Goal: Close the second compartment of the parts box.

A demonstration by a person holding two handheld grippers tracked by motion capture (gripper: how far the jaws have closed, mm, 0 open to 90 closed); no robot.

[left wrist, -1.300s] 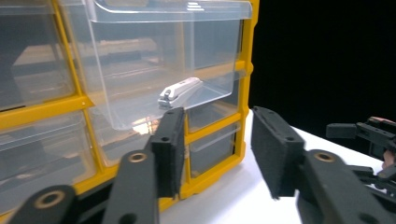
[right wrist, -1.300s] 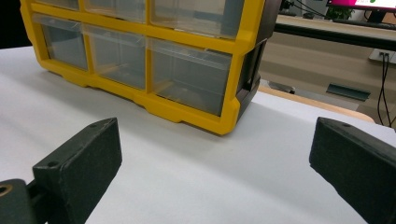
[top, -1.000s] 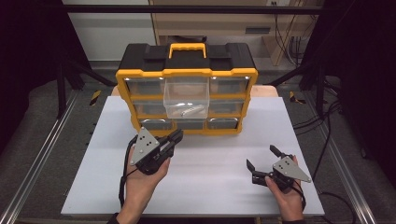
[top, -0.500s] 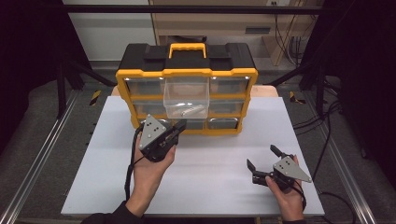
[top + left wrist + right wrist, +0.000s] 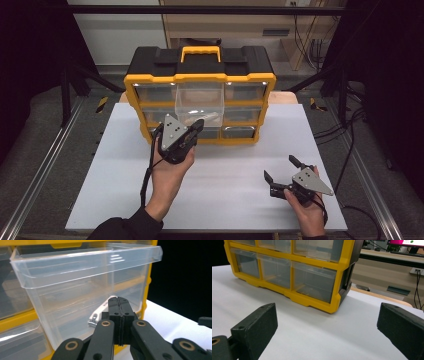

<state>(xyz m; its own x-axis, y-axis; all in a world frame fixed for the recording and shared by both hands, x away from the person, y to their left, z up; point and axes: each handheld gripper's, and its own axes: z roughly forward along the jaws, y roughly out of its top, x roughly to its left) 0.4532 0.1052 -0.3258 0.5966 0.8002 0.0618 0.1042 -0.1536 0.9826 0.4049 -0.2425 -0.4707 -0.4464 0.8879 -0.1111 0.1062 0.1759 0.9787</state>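
**Closed left fingers facing a pulled-out clear drawer**

The left gripper (image 5: 197,126) is hovering just in front of the clear drawer (image 5: 82,287), which is sticking out toward the near side from the middle column of the yellow organizer (image 5: 200,79). Its fingers (image 5: 113,315) are pressed together, holding nothing. The drawer lies straight ahead of them, apart (a small metal clipper-like item (image 5: 100,313) is resting inside). The right gripper (image 5: 285,171) is resting well apart on the white surface (image 5: 225,200), fingers spread wide, empty. The left hand is far nearer.
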